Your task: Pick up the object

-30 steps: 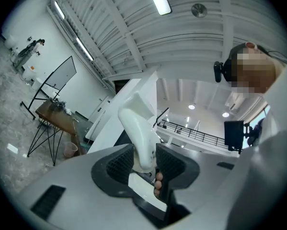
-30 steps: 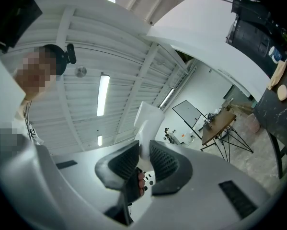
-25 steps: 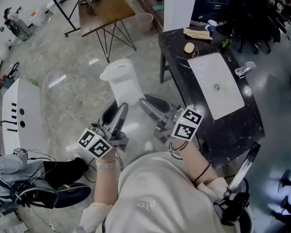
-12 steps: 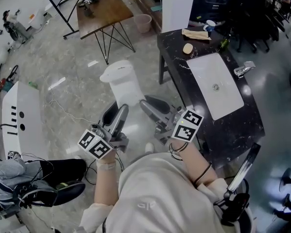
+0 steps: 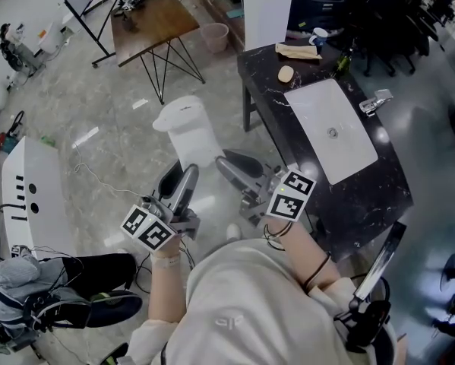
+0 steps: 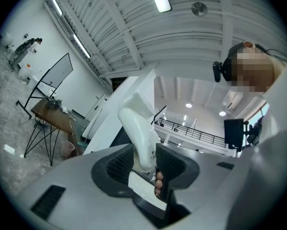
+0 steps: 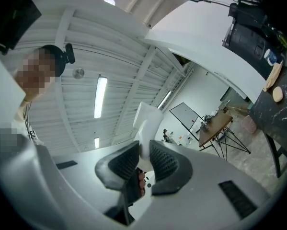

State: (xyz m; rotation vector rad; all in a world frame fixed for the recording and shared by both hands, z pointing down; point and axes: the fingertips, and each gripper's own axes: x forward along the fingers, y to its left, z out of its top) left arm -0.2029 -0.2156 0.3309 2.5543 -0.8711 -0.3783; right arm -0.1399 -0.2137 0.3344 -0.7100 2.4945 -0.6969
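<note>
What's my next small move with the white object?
Probably raise both grippers together, slowly and level. The left gripper and right gripper each have their pads on the white object, so lifting one side alone could twist it loose.

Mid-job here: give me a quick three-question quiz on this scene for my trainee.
1. True or false: the white rectangular sink is set in the black marble counter.
2. What stands between the right gripper's jaws? A: a white plastic piece. B: a brown glass bottle. C: nothing.
3. Fill in: the pink waste basket stands on the floor beside the brown wooden ____.
Key: 1 true; 2 A; 3 table.
</note>
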